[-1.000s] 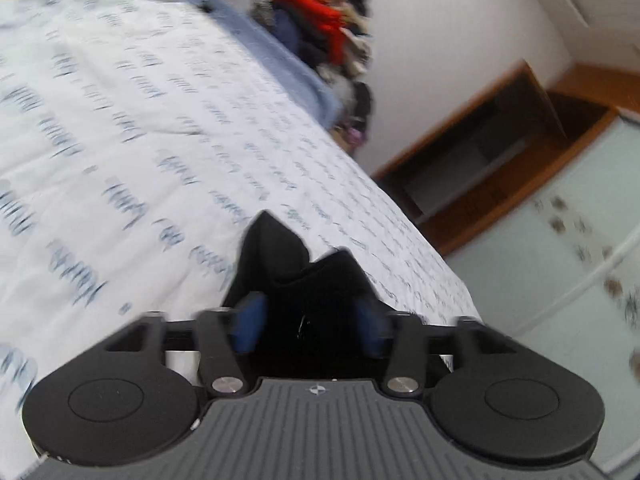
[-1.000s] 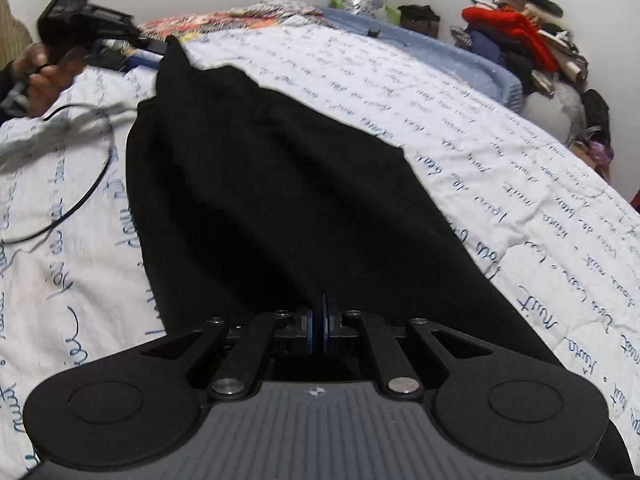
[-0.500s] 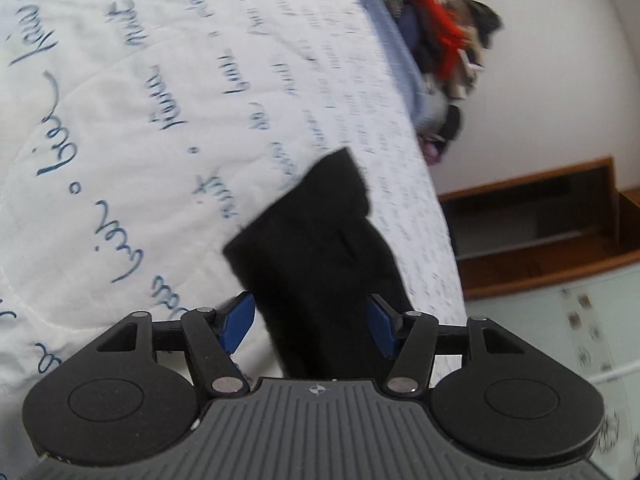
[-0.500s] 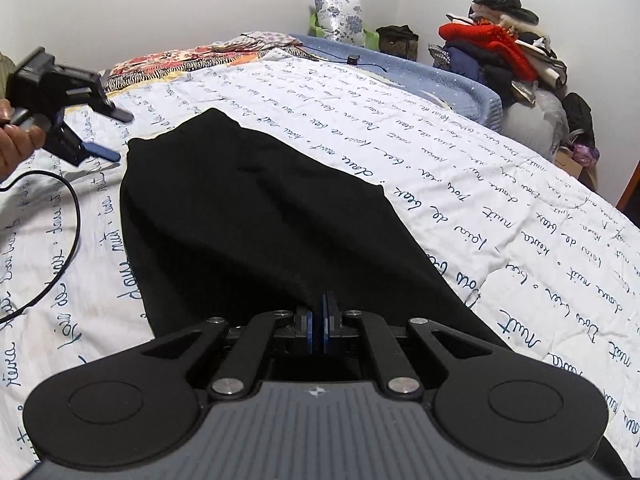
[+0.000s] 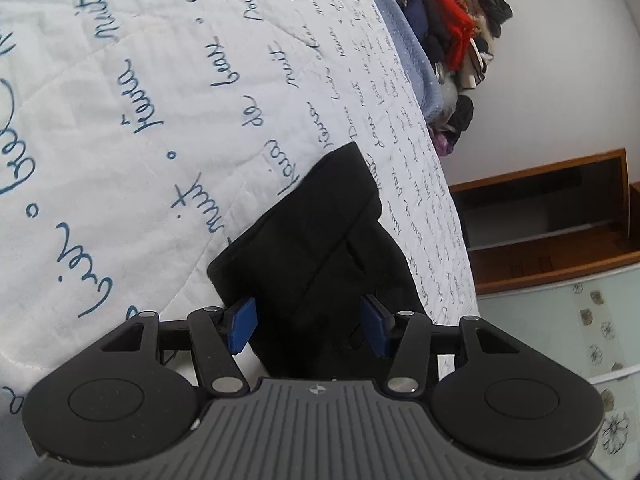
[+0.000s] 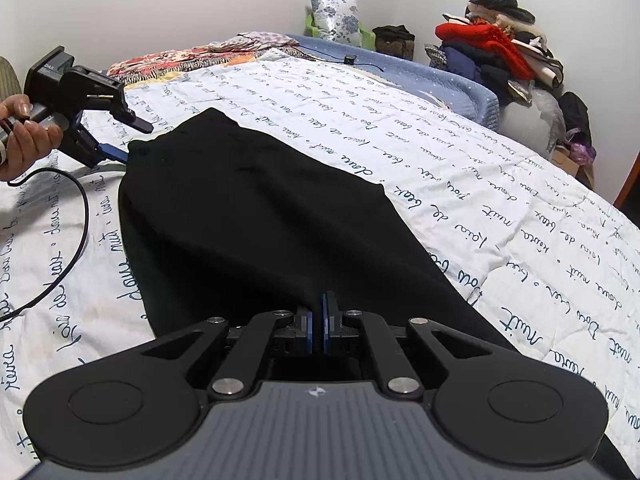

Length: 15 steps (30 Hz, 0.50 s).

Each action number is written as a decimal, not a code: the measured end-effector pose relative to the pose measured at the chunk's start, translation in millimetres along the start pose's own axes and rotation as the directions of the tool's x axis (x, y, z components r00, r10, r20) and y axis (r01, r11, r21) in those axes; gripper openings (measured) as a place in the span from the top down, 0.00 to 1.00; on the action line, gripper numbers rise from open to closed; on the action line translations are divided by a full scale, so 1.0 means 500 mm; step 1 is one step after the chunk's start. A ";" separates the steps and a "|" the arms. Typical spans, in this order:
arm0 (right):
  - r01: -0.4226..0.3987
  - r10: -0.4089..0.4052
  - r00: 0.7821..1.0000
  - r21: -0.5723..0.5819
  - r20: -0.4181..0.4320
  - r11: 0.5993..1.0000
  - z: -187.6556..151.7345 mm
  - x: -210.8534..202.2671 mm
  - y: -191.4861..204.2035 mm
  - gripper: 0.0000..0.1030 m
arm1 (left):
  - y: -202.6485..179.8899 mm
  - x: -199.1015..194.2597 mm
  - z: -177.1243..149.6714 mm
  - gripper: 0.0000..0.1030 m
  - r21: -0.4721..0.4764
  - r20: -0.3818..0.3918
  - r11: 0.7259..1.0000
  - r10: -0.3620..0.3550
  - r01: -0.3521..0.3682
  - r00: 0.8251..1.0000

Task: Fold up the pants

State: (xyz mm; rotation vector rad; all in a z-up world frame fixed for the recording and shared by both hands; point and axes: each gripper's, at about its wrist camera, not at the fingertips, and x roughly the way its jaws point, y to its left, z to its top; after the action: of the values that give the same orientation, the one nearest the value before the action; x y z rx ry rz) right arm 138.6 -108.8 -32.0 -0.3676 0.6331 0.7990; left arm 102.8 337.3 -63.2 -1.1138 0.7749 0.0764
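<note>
Black pants (image 6: 256,216) lie lengthwise on the white quilt (image 6: 500,216) with blue script. My right gripper (image 6: 324,326) is shut on the near end of the pants. My left gripper (image 5: 308,326) is open, its blue pads (image 5: 242,324) on either side of the far corner of the pants (image 5: 320,240), with the fabric lying between them. In the right wrist view the left gripper (image 6: 124,140) shows at the far left, held by a hand, its fingers at the pants' far edge.
A black cable (image 6: 68,240) trails over the quilt left of the pants. A pile of clothes (image 6: 504,52) sits past the bed's right side. Pillows and a patterned cloth (image 6: 200,56) lie at the head. A wooden shelf (image 5: 560,220) stands by the wall.
The left gripper has opened and let go of the pants' far corner, which now lies flat on the quilt. The right gripper stays shut on the near end.
</note>
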 end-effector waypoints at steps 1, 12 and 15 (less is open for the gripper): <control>0.000 0.000 1.000 0.002 0.002 1.000 0.000 -0.001 0.000 0.95 | -0.004 -0.003 -0.003 0.45 0.011 0.007 1.000 0.002 -0.002 1.000; -0.019 0.020 1.000 -0.061 0.011 0.998 -0.005 -0.065 0.045 0.95 | -0.049 -0.055 -0.017 0.91 0.193 0.024 0.981 0.022 -0.026 0.999; -0.016 0.013 0.999 -0.061 -0.047 0.998 -0.052 -0.039 0.064 0.96 | -0.008 -0.004 -0.012 0.85 0.186 -0.022 0.975 0.128 -0.122 0.992</control>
State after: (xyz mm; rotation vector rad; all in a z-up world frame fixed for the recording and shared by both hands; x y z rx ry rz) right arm 94.1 -112.4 -41.0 -0.4392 0.6562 0.8276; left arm 99.7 331.0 -60.4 -0.8917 0.8643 0.0900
